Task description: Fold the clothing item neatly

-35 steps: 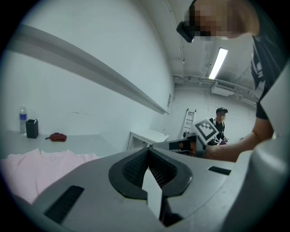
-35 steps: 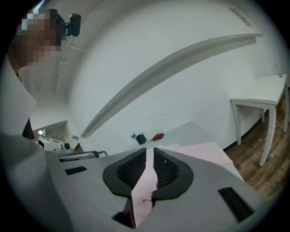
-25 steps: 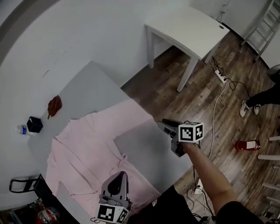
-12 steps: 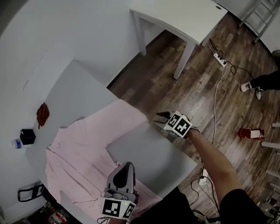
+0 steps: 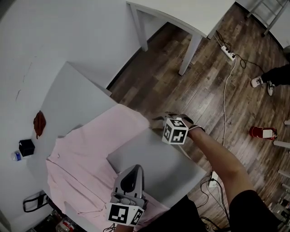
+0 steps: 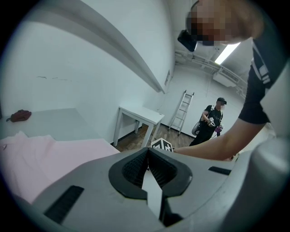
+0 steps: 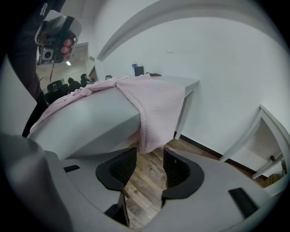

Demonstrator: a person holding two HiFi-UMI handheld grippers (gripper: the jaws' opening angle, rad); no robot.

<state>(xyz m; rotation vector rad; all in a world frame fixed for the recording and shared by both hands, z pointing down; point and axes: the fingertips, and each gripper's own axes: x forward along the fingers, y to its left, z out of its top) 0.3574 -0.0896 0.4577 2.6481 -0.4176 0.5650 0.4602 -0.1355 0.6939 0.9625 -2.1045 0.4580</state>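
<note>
A power strip (image 5: 228, 54) lies near the white desk (image 5: 190, 16).

- Head view: the camera sat on the person's head, high above the grey table (image 5: 154, 163), and looked steeply down on the pink shirt (image 5: 86, 154), with the wooden floor (image 5: 204, 81) and a white table (image 5: 181, 13) beyond.
- Left gripper view: the camera rode on the left gripper (image 6: 147, 154), low over the near table edge, and faced across the shirt toward the white table.
- Right gripper view: the camera rode on the right gripper (image 7: 149, 170), off the table's corner and below its top, close to the hanging sleeve.
- Shared field: all three views took in the shirt and the grey table.
</note>
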